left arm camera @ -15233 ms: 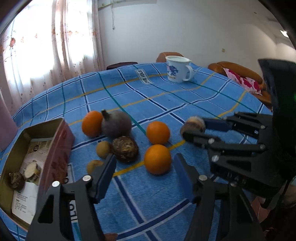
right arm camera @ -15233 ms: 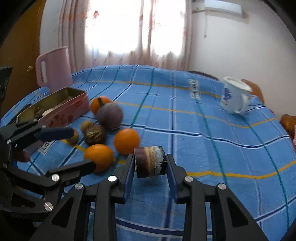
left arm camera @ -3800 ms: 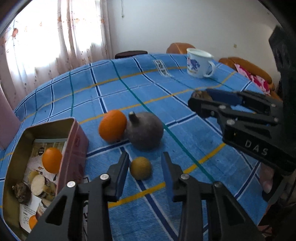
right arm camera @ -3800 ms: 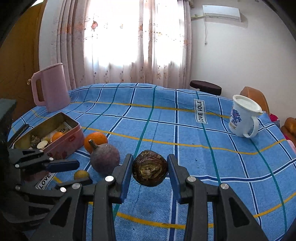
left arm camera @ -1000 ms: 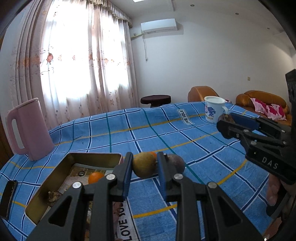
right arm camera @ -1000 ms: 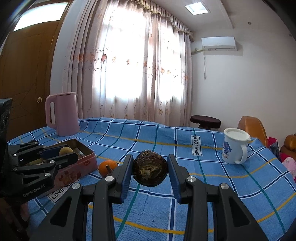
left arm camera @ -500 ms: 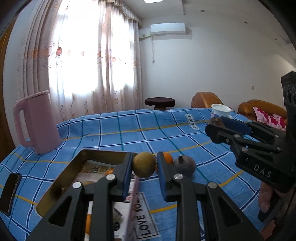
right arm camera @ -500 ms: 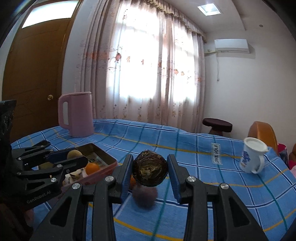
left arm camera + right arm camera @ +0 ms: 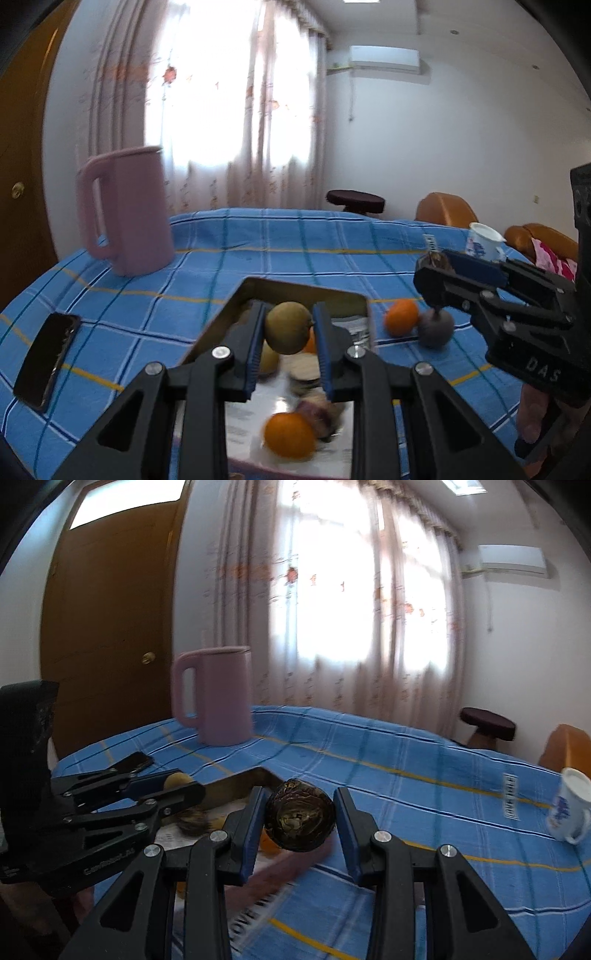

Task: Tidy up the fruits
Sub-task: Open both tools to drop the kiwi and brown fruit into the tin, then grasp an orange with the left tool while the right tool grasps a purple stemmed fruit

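Left gripper [image 9: 289,334] clamps yellow-brown fruit [image 9: 288,326] above tin [image 9: 236,306]; lower before release. Right gripper [image 9: 299,821] grips dark fruit [image 9: 299,819]; wait clear.

A home living room: sheer curtains [image 9: 221,122] at 12 o'clock, air conditioner [image 9: 384,59] at 1, sofa [image 9: 539,240] at 3, wooden door [image 9: 110,627] at 10, checked tablecloth [image 9: 295,243].

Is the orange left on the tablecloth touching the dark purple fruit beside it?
Cannot tell. The left wrist view shows the orange and the purple fruit meeting in outline, too blurred to show contact.
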Demonstrator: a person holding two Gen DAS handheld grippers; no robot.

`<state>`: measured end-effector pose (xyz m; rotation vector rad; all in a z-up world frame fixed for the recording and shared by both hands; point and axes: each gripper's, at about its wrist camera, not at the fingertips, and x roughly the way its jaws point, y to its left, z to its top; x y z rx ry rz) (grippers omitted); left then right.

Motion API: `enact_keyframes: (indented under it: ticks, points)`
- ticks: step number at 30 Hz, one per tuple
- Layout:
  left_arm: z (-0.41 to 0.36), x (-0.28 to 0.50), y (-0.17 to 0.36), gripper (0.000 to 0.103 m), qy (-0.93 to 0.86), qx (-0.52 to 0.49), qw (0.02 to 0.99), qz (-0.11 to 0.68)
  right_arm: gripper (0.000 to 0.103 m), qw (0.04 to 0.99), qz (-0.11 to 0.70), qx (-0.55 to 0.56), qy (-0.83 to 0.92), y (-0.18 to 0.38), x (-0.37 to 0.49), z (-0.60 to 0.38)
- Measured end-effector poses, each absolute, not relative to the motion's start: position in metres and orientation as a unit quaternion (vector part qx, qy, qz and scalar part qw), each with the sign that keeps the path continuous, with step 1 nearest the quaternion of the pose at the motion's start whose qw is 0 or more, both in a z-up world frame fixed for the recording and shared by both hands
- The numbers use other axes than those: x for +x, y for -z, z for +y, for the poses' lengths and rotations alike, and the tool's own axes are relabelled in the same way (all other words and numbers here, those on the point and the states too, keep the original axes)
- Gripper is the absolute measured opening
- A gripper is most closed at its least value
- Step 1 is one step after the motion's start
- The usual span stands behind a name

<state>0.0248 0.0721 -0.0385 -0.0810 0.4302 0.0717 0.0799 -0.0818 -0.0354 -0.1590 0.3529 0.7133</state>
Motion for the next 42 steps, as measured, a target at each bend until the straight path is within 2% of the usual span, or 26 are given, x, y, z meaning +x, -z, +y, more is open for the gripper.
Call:
enact_keyframes:
  ticks: [11, 20, 22, 23, 24, 26, 29, 32, 33, 38, 42]
  points:
    - [0.118, 0.023, 0.054, 0.027, -0.059, -0.081, 0.966, 0.240, 0.040, 0.882, 0.230, -0.129, -0.390, 0.066, 0.084, -0.018]
    - [0.126, 0.021, 0.066, 0.029, -0.067, -0.092, 0.960, 0.256, 0.040, 0.856, 0.267, -0.165, -0.411, 0.083, 0.086, 0.011]
    - [0.128, 0.020, 0.065, 0.039, -0.071, -0.094, 0.960, 0.254, 0.051, 0.856, 0.265, -0.172, -0.408, 0.085, 0.084, 0.012]
    - [0.127, 0.019, 0.064, 0.050, -0.071, -0.095, 0.961, 0.251, 0.058, 0.860, 0.259, -0.173, -0.403, 0.084, 0.082, 0.009]
    - [0.127, 0.017, 0.063, 0.061, -0.072, -0.096, 0.962, 0.247, 0.059, 0.863, 0.254, -0.170, -0.401, 0.081, 0.080, 0.004]
    - [0.124, 0.013, 0.059, 0.074, -0.072, -0.098, 0.964, 0.235, 0.059, 0.871, 0.244, -0.162, -0.394, 0.074, 0.078, -0.011]
    - [0.114, 0.012, 0.051, 0.076, -0.062, -0.091, 0.968, 0.226, 0.062, 0.893, 0.221, -0.155, -0.360, 0.062, 0.076, -0.047]
    - [0.095, 0.015, 0.045, 0.082, -0.045, -0.076, 0.971, 0.222, 0.076, 0.916, 0.212, -0.154, -0.305, 0.055, 0.082, -0.092]
    - [0.086, 0.017, 0.043, 0.084, -0.038, -0.066, 0.972, 0.222, 0.077, 0.922, 0.211, -0.151, -0.289, 0.054, 0.086, -0.108]
    - [0.049, 0.027, 0.039, 0.087, -0.006, -0.036, 0.974, 0.225, 0.078, 0.929, 0.246, -0.129, -0.243, 0.060, 0.115, -0.157]
    - [0.024, 0.039, 0.035, 0.089, 0.010, -0.011, 0.973, 0.230, 0.078, 0.916, 0.288, -0.122, -0.251, 0.072, 0.140, -0.159]
